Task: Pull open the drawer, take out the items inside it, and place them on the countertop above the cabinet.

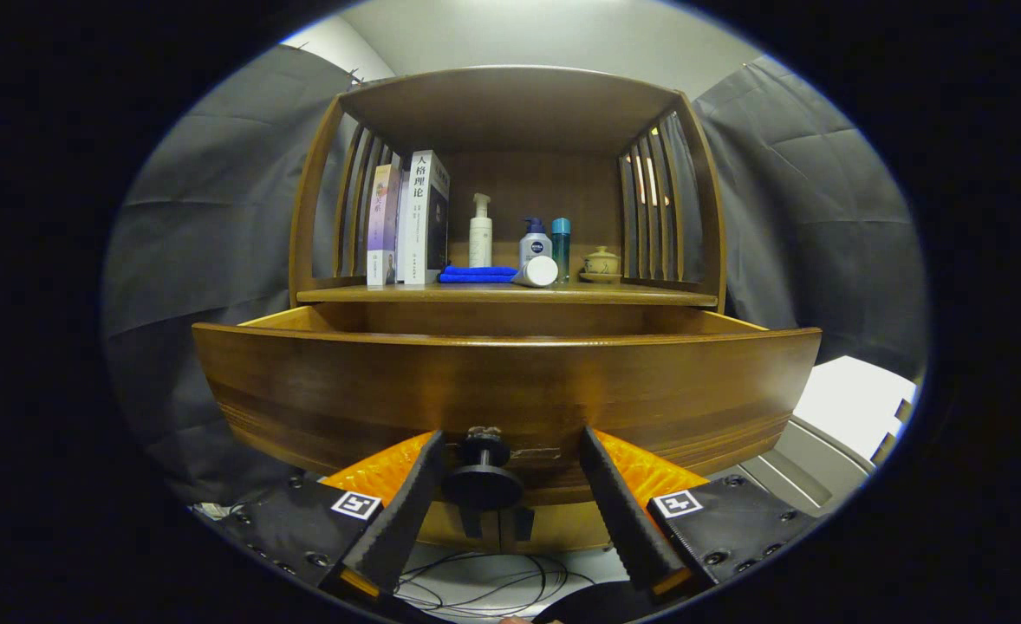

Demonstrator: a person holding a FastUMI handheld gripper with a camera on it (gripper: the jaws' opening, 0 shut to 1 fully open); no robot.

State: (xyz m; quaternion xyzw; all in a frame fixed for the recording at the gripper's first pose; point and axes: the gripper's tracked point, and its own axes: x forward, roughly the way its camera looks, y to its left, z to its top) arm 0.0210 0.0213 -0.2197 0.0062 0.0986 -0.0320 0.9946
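Observation:
The wooden drawer [510, 390] stands pulled out of the cabinet, and its wide front panel hides what lies inside. Its dark round knob [482, 475] sits between my fingers, close to the left finger [402, 520] and well apart from the right finger [627, 520]. My gripper [510, 438] is open around the knob. Above the drawer is the countertop [692, 297] of the cabinet, under a shelf roof.
On the countertop stand two books [411, 221], a white pump bottle [480, 232], a folded blue cloth [477, 274], a lotion bottle [535, 243], a white jar [538, 271] on its side, a teal bottle [561, 247] and a lidded ceramic cup [601, 263]. Cables [484, 585] lie on the floor below.

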